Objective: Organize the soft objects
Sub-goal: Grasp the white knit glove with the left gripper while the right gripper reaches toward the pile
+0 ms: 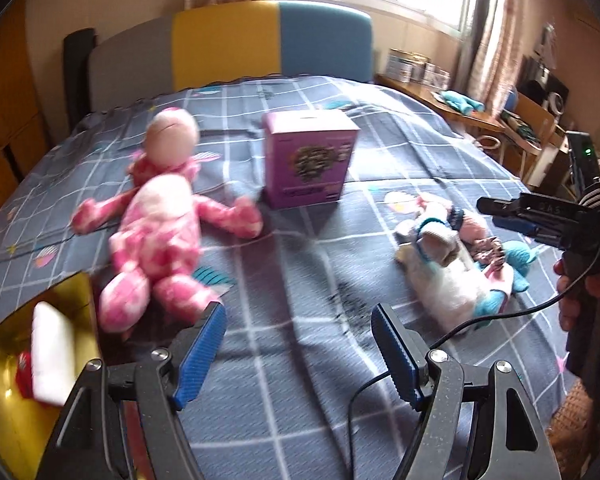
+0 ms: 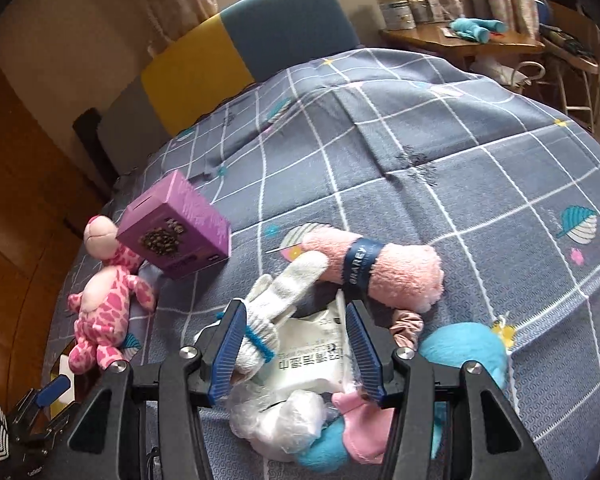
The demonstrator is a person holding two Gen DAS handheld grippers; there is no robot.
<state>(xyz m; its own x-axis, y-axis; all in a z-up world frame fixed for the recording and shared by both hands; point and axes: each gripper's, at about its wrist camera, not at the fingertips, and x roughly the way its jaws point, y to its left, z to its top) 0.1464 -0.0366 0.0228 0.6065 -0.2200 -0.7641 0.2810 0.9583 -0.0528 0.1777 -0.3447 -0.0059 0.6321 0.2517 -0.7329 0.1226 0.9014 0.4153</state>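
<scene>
Pink giraffe plush lying head toward headboard, left claw apart, right claw apart over white glove.

Checked bed with pink plush, purple box, soft heap.

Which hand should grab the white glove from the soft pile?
Probably the right. Its tool already sits over the pile with the white glove between its open fingers. The left tool hangs open over bare blanket, nearer the pink plush.
</scene>
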